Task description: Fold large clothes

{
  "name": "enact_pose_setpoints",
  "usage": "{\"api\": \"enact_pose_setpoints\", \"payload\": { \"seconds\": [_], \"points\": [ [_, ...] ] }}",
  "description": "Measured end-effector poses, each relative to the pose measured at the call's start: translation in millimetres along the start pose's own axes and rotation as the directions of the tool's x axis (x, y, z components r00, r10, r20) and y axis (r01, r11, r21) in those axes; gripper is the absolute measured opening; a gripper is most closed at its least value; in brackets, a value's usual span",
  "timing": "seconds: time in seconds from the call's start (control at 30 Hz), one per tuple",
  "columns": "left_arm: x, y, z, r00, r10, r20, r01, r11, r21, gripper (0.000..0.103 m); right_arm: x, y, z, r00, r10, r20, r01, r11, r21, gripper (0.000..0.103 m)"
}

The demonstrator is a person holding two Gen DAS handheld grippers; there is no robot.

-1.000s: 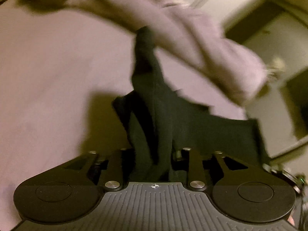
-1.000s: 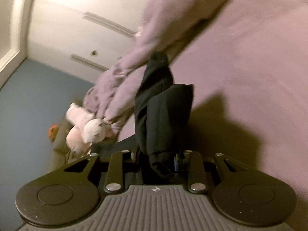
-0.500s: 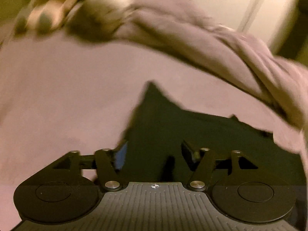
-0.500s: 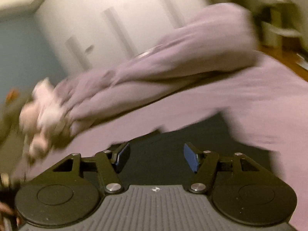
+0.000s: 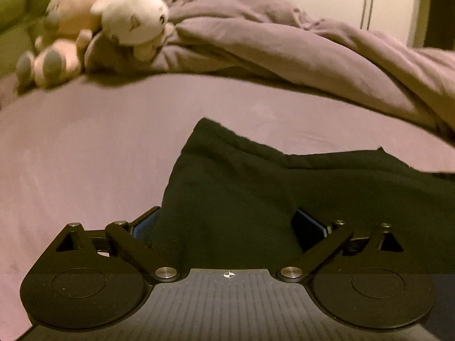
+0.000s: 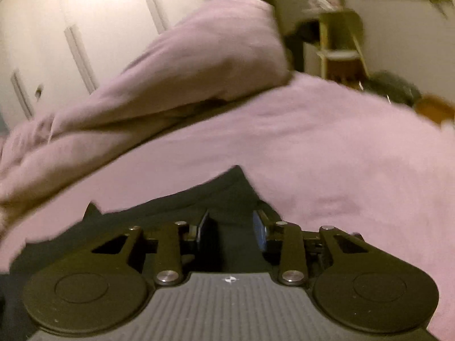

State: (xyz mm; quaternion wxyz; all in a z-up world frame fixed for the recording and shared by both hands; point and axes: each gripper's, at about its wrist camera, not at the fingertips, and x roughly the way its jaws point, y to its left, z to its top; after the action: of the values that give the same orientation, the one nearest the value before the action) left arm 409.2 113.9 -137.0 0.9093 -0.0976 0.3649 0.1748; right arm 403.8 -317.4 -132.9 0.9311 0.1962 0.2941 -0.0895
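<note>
We held the left gripper [image 5: 227, 224] low over the bed, its jaws spread as wide as they went, having just been opening; a raised fold of the black garment [image 5: 241, 187] stood between the blue pads [image 5: 308, 223], which did not press on it. The right gripper [image 6: 231, 224] had its jaws partly drawn in, having just been closing, with a gap between the pads [image 6: 260, 224] and the black garment [image 6: 199, 199] lying under and between them; in this blurred view we could not tell whether they pinched the cloth.

The garment lay on the lilac bed sheet [image 5: 85, 156] at the near edge of the bed, mostly flat, stretching from under the left gripper toward the right side of its view, with one peaked corner rising toward the middle of the bed. In the right wrist view it ended in a similar point just ahead of the fingers.

Beyond it, a crumpled lilac duvet [image 5: 284, 48] was bunched along the far edge of the bed. Two plush toys [image 5: 99, 22], one pinkish and one white, rested against the duvet at the far left corner. White wardrobe doors [image 6: 71, 28] stood behind the bed, and a small shelf unit [image 6: 338, 45] showed past its far right corner.
</note>
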Motion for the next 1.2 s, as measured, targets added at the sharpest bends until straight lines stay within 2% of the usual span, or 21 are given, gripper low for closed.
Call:
{"api": "enact_pose_setpoints", "payload": {
  "seconds": [0.17,0.33,0.4,0.47,0.6,0.63,0.73,0.83,0.93,1.03,1.07,1.1,1.2],
  "points": [
    [-9.7,14.5,1.9,1.000,-0.005,-0.026,0.004,0.999,-0.038,0.102,-10.4,20.9,-0.3,1.000,-0.027,0.002,0.028,0.996,-0.084,0.036],
    [-28.3,43.7,-3.1,0.999,-0.008,-0.051,0.001,0.992,-0.126,0.102,-59.9,27.8,-12.8,0.998,0.048,0.037,-0.043,0.991,-0.124,0.042],
    [-35.9,55.4,-5.2,0.998,-0.019,-0.065,0.008,0.986,-0.165,0.102,-73.5,26.7,-19.6,0.998,0.050,0.038,-0.044,0.989,-0.142,0.042],
    [-45.0,66.7,-5.2,0.997,-0.009,-0.073,-0.004,0.985,-0.170,0.101,-84.2,21.9,-24.6,0.999,0.023,0.026,-0.019,0.987,-0.161,0.042],
    [-71.5,97.3,-9.2,0.997,0.018,-0.069,-0.026,0.992,-0.122,0.100,-113.9,20.6,-34.5,0.999,-0.036,0.009,0.037,0.975,-0.217,0.042],
    [-79.6,105.7,-12.5,0.998,0.005,-0.070,-0.013,0.993,-0.119,0.100,-123.8,22.5,-37.5,1.000,-0.027,0.015,0.030,0.974,-0.225,0.042],
    [-105.6,137.9,-25.9,0.988,-0.112,-0.102,0.094,0.981,-0.169,0.098,-151.8,39.2,-49.8,0.999,0.035,0.025,-0.027,0.965,-0.259,0.042],
    [-129.9,160.9,-42.7,0.958,-0.246,-0.146,0.212,0.954,-0.214,0.096,-166.6,69.5,-67.3,0.992,0.124,-0.009,-0.120,0.941,-0.318,0.042],
    [-148.0,176.5,-67.2,0.910,-0.374,-0.177,0.323,0.910,-0.260,0.095,-170.0,106.0,-91.5,0.977,0.201,-0.069,-0.211,0.894,-0.394,0.040],
    [-138.9,182.4,-85.9,0.827,-0.527,-0.197,0.438,0.822,-0.364,0.091,-170.6,136.0,-110.6,0.954,0.271,-0.132,-0.301,0.859,-0.414,0.038],
    [-130.1,182.3,-87.9,0.805,-0.559,-0.200,0.454,0.797,-0.399,0.091,-169.8,146.1,-117.3,0.948,0.282,-0.149,-0.319,0.847,-0.426,0.038],
    [-121.2,179.4,-89.0,0.792,-0.577,-0.198,0.461,0.779,-0.424,0.091,-169.5,154.8,-122.9,0.945,0.283,-0.162,-0.326,0.838,-0.438,0.038],
    [-91.8,174.4,-83.2,0.770,-0.610,-0.187,0.459,0.734,-0.501,0.091,-166.8,176.3,-136.2,0.937,0.290,-0.197,-0.349,0.814,-0.463,0.037]
  ]
}}
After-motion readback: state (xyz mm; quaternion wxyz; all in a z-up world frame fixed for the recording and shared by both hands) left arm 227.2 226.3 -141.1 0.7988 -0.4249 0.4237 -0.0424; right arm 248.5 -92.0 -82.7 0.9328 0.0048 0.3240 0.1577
